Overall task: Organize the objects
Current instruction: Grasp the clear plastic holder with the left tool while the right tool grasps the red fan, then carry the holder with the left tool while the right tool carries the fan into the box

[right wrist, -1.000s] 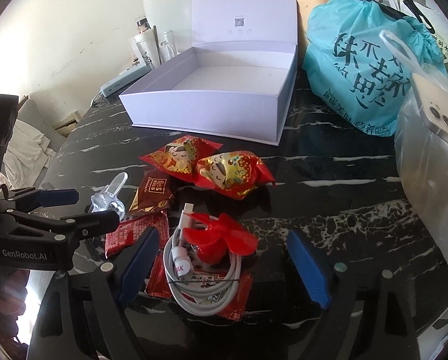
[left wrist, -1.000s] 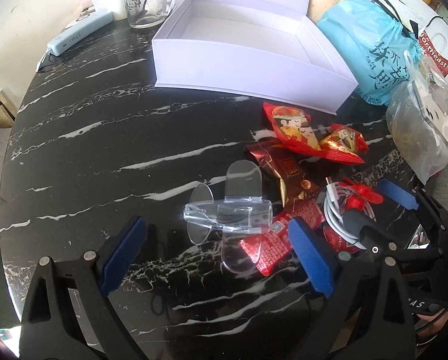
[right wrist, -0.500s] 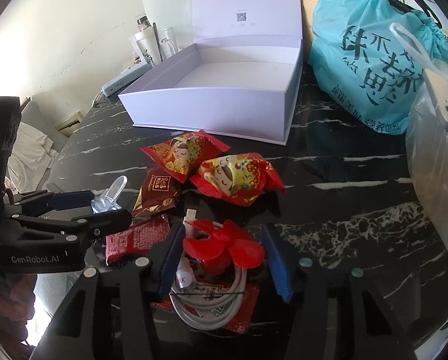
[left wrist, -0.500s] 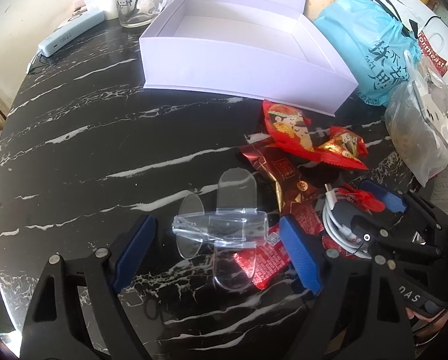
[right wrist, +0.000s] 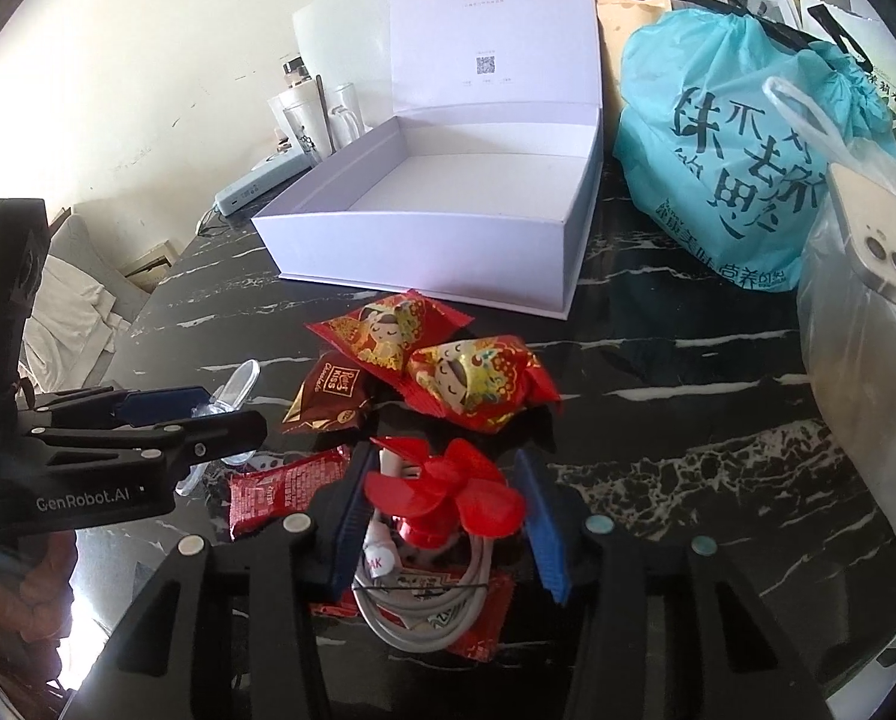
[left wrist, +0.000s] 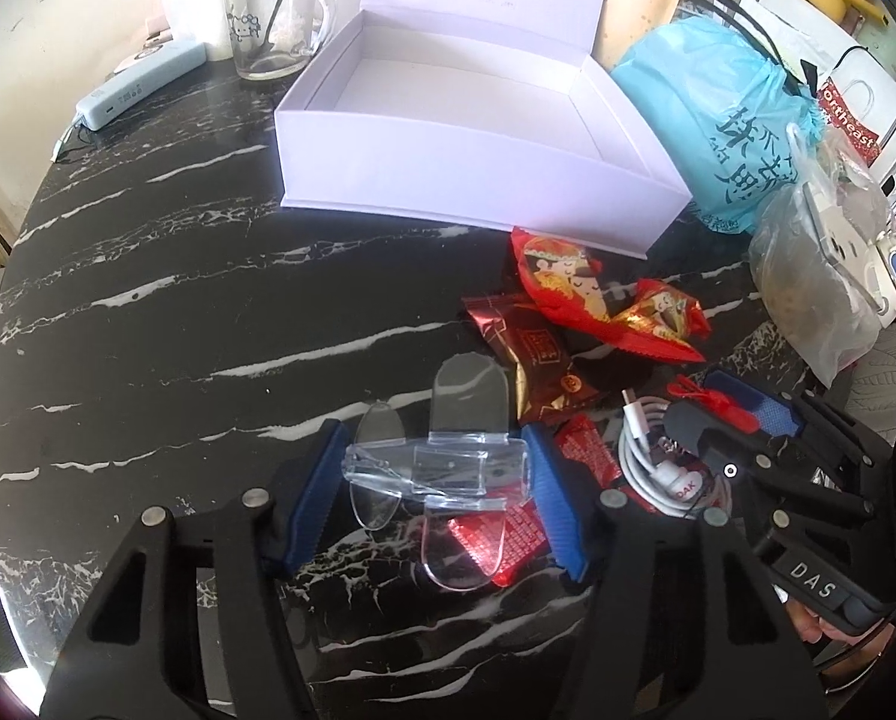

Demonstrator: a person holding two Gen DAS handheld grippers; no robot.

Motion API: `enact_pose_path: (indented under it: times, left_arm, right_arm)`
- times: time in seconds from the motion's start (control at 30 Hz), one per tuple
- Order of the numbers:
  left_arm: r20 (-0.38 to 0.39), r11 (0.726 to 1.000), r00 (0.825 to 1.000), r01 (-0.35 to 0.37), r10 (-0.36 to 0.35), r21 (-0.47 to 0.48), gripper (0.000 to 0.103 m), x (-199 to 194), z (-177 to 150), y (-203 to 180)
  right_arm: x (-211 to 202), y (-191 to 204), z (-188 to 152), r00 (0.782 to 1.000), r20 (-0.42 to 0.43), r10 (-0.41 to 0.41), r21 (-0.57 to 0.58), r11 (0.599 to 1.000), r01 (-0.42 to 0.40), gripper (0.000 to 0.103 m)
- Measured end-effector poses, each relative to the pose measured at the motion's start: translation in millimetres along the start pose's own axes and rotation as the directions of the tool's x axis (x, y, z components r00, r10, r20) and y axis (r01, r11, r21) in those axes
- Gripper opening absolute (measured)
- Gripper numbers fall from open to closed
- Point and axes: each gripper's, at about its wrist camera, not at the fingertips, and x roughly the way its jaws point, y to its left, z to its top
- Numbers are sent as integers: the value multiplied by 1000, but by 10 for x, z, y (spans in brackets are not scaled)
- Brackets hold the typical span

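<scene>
An open white box (left wrist: 478, 138) stands at the back of the black marble table; it also shows in the right wrist view (right wrist: 448, 216). My left gripper (left wrist: 433, 480) has its blue pads against both ends of a clear plastic toy plane (left wrist: 442, 468) lying on the table. My right gripper (right wrist: 442, 510) has closed around a small red fan (right wrist: 448, 486) that sits on a coiled white cable (right wrist: 418, 600). Red snack packets (right wrist: 448, 372) and a brown chocolate packet (right wrist: 328, 396) lie between the grippers and the box.
A blue plastic bag (right wrist: 742, 168) and a clear bag with a white phone (right wrist: 868, 324) stand at the right. Glass mugs (left wrist: 280, 24) and a pale blue power bank (left wrist: 142, 84) sit at the back left. Bare marble lies left of the box.
Both grippers have moved in and narrowed. The left pads have closed onto the clear plane. The right pads have closed in on the red fan.
</scene>
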Motion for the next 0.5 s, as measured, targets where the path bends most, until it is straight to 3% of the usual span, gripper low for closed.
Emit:
enact_pose_path:
  times: [0.5]
  left_arm:
    - [120,998,992,-43,38,42,59,-479,52,-150]
  right_arm:
    - [-391,188,116,994,105,18,-107,994,-6,47]
